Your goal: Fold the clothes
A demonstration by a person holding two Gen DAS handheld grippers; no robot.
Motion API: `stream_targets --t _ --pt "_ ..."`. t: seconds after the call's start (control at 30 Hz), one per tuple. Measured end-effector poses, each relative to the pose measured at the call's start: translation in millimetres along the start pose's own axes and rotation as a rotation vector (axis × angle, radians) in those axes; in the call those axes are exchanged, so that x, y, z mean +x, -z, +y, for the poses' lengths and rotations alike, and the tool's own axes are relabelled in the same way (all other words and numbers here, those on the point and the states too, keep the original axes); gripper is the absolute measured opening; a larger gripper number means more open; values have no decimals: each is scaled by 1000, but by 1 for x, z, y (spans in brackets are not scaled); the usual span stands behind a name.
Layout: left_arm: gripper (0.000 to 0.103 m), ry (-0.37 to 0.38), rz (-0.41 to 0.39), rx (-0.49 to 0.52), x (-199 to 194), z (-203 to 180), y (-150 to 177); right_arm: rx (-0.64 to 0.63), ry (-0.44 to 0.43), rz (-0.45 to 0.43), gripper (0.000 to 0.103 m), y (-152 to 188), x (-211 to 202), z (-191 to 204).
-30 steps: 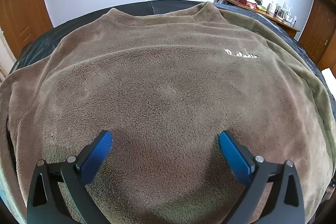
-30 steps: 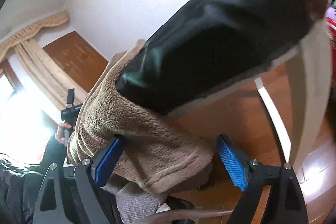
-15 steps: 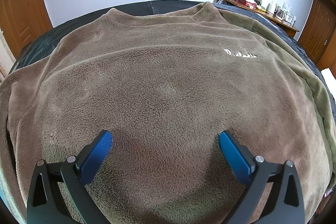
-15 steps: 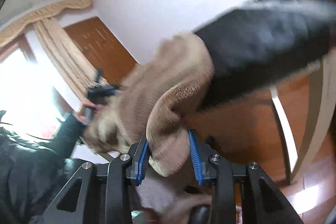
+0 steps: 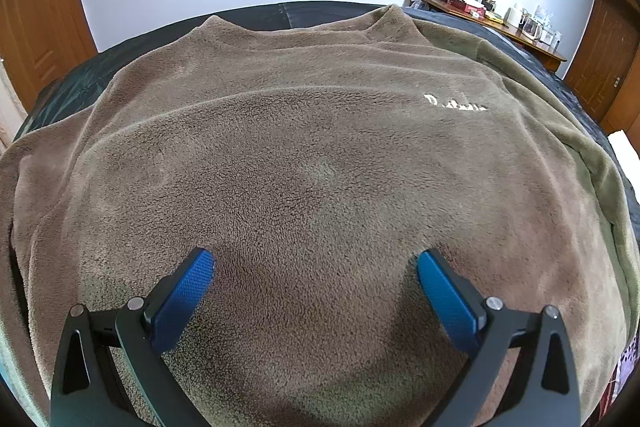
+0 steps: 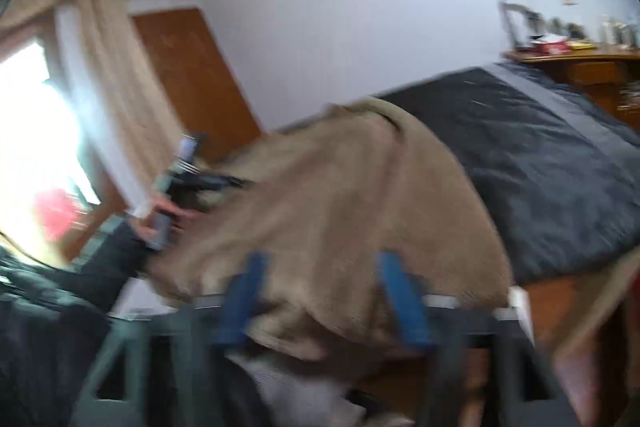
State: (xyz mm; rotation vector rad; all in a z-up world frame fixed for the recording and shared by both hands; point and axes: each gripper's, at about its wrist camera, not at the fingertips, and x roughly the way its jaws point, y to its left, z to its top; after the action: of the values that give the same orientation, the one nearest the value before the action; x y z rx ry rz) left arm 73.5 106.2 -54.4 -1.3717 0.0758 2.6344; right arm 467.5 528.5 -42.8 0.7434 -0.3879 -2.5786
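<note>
A brown fleece sweater [image 5: 312, 155] lies spread flat on a dark bed cover [image 5: 280, 13], collar at the far end, small white lettering on the chest. My left gripper [image 5: 314, 275] hovers open over the lower middle of the sweater, holding nothing. In the blurred right wrist view, my right gripper [image 6: 324, 291] is shut on the sweater's sleeve end [image 6: 320, 299], lifted beside the bed edge. The sleeve [image 6: 340, 195] runs from the jaws up onto the bed. The left gripper [image 6: 188, 167] and the hand holding it show beyond the sleeve.
A wooden desk [image 5: 484, 23] with a lamp and small items stands at the back right. Wooden doors [image 5: 600, 59] are at both sides. The dark bed cover [image 6: 540, 163] drops to a wood floor [image 6: 560, 307]. Curtains [image 6: 108, 75] and a bright window are on the left.
My right gripper closed on the sleeve end and has swung up and over towards the bed, lifting the sleeve. The left gripper has stayed still and open.
</note>
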Motion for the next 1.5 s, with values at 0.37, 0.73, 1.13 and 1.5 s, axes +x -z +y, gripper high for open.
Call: stream_targets --t 0.37,0.73,1.13,1.5 --pt "102 2 0 14 1 -1 1 108 102 46 82 34 -4 -41" --pt "102 -6 1 17 2 -2 1 248 -17 41 82 43 4 -126" --pt "102 -4 1 17 2 -2 2 204 -186 101 82 44 37 -123" --pt "102 -1 1 17 2 0 2 176 -280 107 31 65 25 -79"
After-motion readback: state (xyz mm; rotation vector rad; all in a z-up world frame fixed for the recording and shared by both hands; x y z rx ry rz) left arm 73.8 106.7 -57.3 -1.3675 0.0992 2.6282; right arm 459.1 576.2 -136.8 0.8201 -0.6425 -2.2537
